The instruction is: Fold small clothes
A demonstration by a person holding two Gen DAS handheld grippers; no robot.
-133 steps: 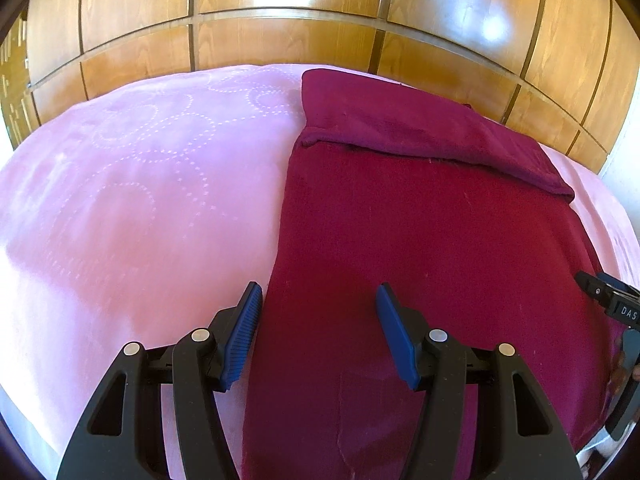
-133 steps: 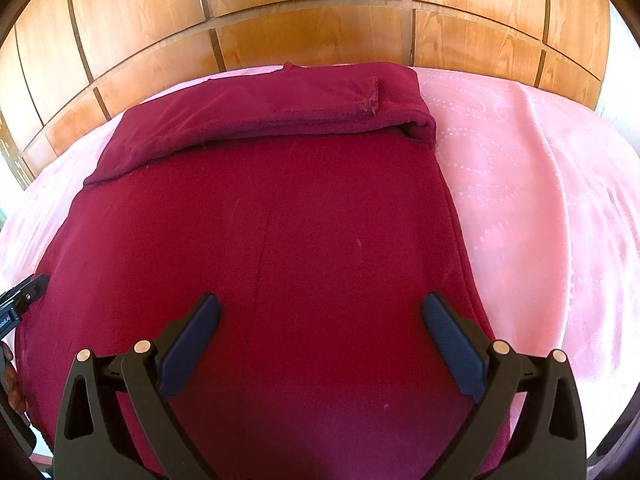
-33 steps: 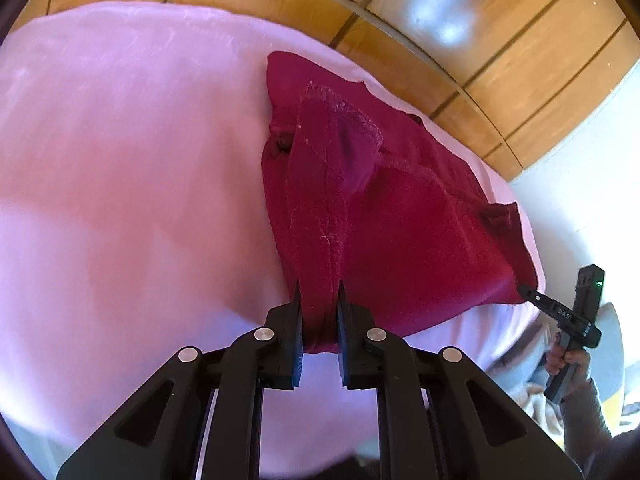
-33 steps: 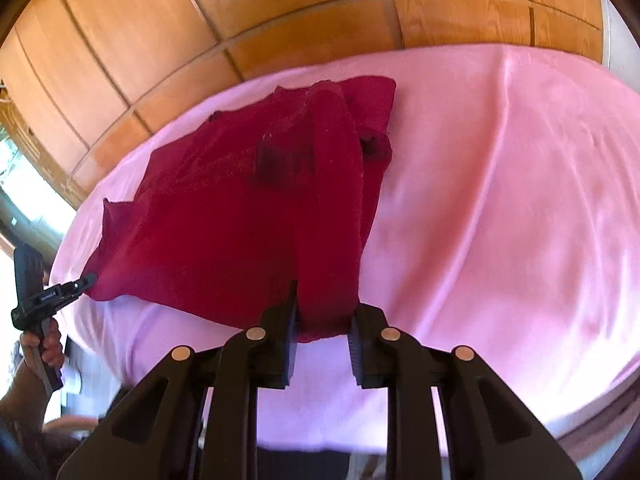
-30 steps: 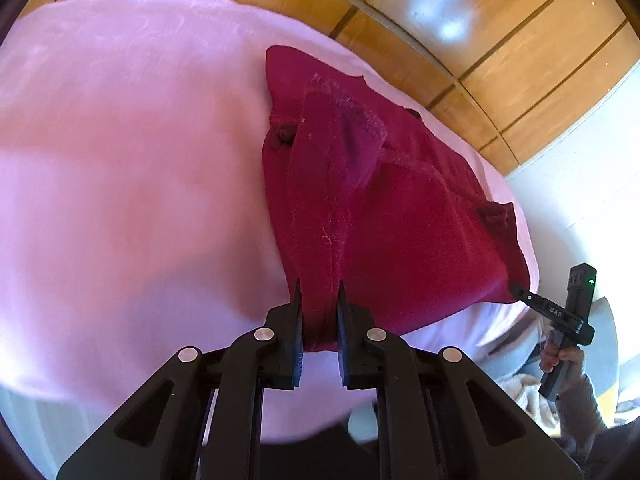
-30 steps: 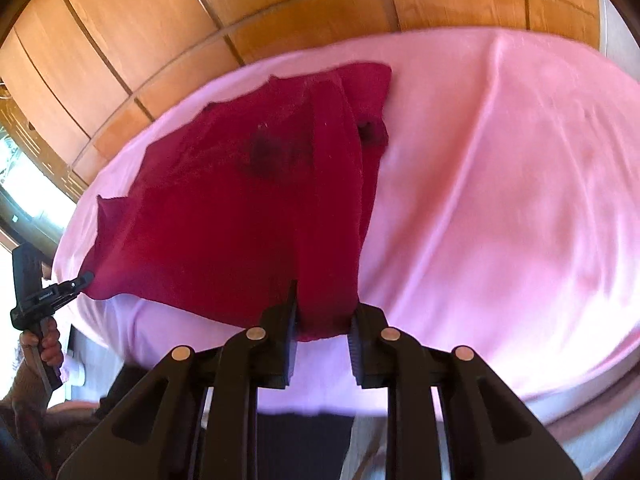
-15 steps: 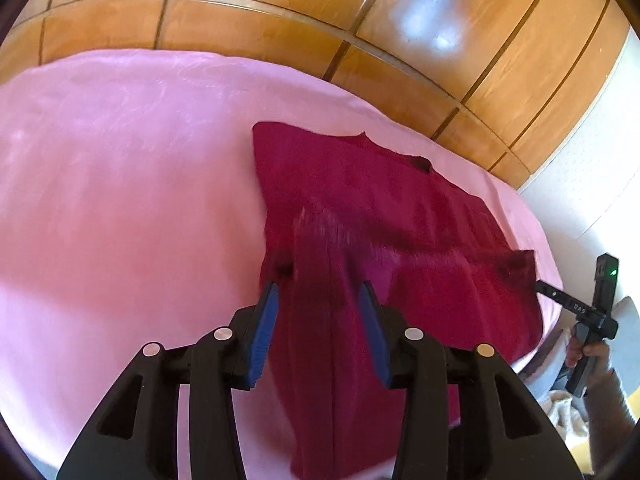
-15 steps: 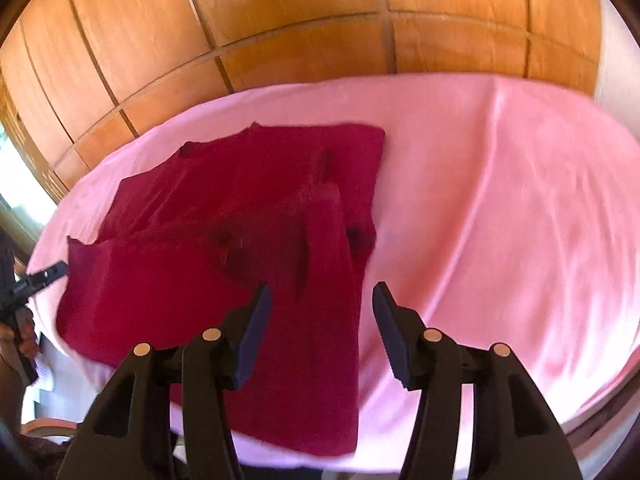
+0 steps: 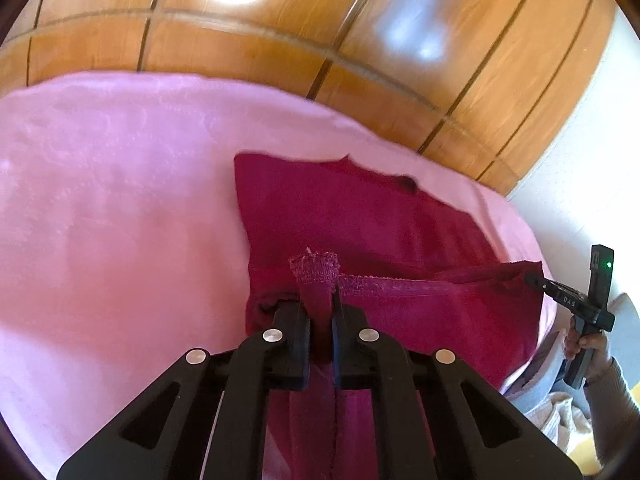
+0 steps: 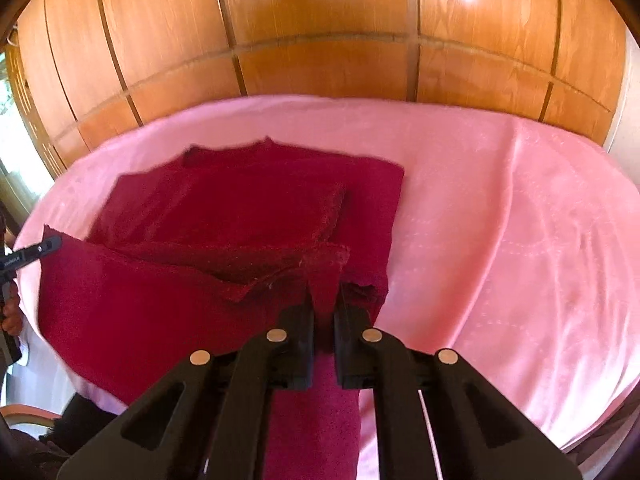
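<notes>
A dark red garment [image 9: 360, 216] lies on a pink bedspread [image 9: 120, 200]; it also shows in the right wrist view [image 10: 248, 208]. My left gripper [image 9: 320, 300] is shut on a corner of its near edge, with a frayed bit sticking up between the jaws. My right gripper [image 10: 324, 296] is shut on the other near corner. The held edge is lifted and stretched between the two grippers, over the part of the garment that lies flat. The right gripper also shows at the right edge of the left wrist view [image 9: 536, 280].
A wooden panelled wall [image 10: 320, 40] stands behind the bed. The bedspread [image 10: 500, 220] reaches far to the right. A white wall [image 9: 592, 160] is at right. The person's hand [image 9: 588, 340] shows at the bed's edge.
Half a second ago both grippers stood open over the garment; now both are shut on its near edge and hold it lifted. Before that they had held and released the cloth.
</notes>
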